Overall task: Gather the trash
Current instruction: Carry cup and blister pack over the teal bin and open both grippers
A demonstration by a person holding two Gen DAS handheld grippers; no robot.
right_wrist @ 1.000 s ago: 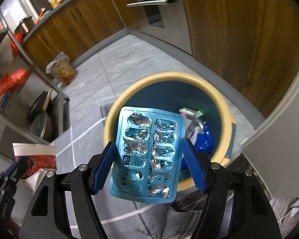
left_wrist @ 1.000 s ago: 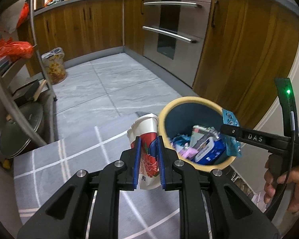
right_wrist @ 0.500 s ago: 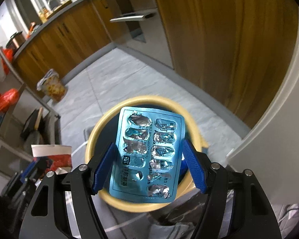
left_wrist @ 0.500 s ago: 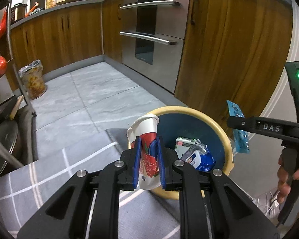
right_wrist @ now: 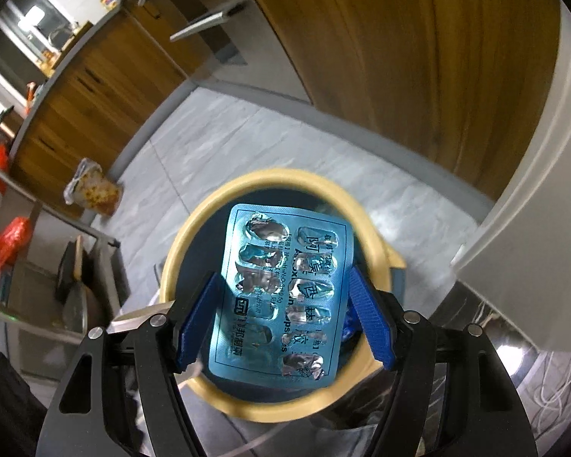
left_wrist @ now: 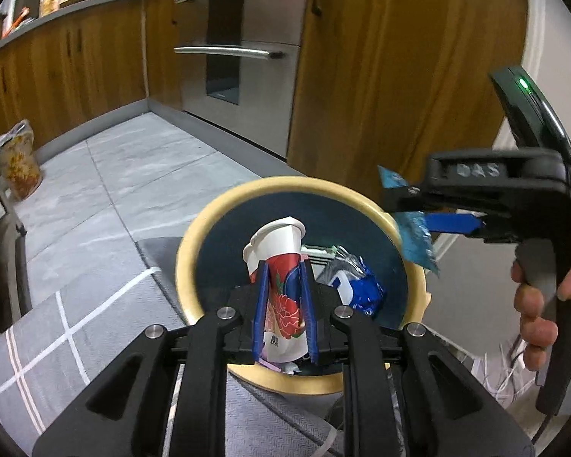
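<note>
My left gripper (left_wrist: 283, 310) is shut on a squashed white paper cup with a red flower print (left_wrist: 279, 266) and holds it over the open mouth of the yellow-rimmed blue trash bin (left_wrist: 198, 236). My right gripper (right_wrist: 285, 321) is shut on an empty blue pill blister pack (right_wrist: 281, 297) and holds it above the same bin (right_wrist: 194, 224). In the left wrist view the right gripper (left_wrist: 411, 205) hangs over the bin's right rim with the blister pack (left_wrist: 415, 236). Wrappers and a blue packet (left_wrist: 361, 289) lie inside the bin.
Wooden kitchen cabinets (left_wrist: 380, 76) and a steel oven (left_wrist: 232, 49) stand behind the bin. A tied bag (left_wrist: 15, 163) sits on the grey tile floor at the left. A metal rack with pans (right_wrist: 72, 289) is at the left. A grey checked cloth (left_wrist: 76, 342) lies below my left gripper.
Both grippers have moved forward over the bin. The cup, beside the bin's left rim a second ago, now hangs over its opening. The blister pack stays gripped above the bin.
</note>
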